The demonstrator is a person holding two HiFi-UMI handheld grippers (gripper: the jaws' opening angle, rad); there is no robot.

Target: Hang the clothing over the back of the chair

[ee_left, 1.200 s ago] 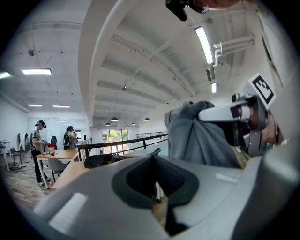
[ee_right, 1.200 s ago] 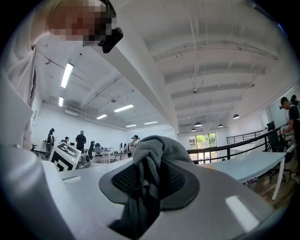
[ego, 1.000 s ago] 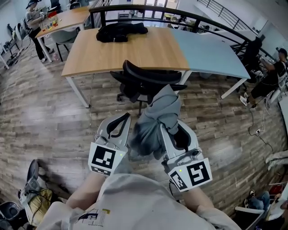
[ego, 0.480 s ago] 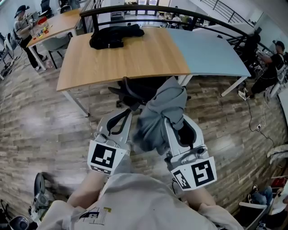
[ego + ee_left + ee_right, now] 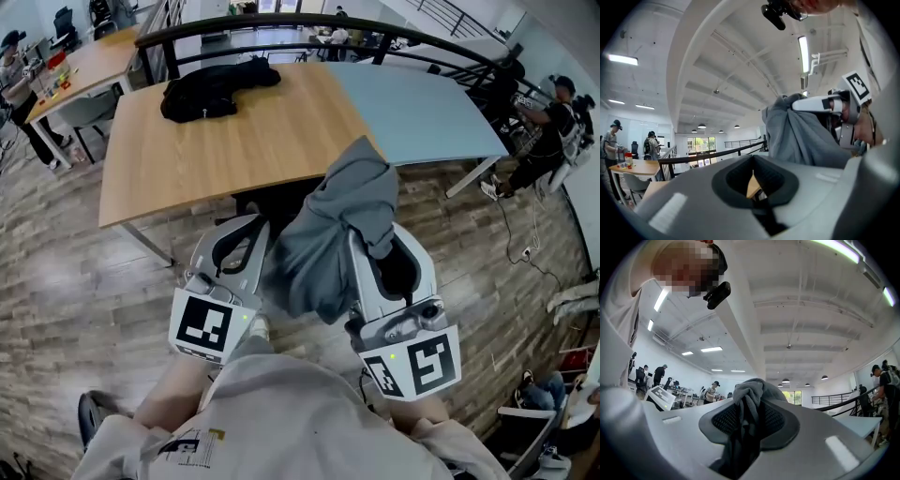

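We grip gray hoodie point(image 5: 333, 220) bunched in right gripper point(image 5: 749, 425), pads clamped on cloth. Left gripper point(image 5: 752, 183) jaws nearly together, nothing btwn. Hoodie hangs btwn both grippers. Chair point(image 5: 272, 199) ahead & below, mostly hidden behind hoodie, so carry fwd.

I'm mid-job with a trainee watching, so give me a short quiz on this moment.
1. Which hand-held gripper grips the grey garment?
2. True or false: the grey garment already hangs over the chair back.
3. The black garment lies on: A) the wooden table B) the floor C) the chair.
Key: 1 the right hand-held gripper; 2 false; 3 A.
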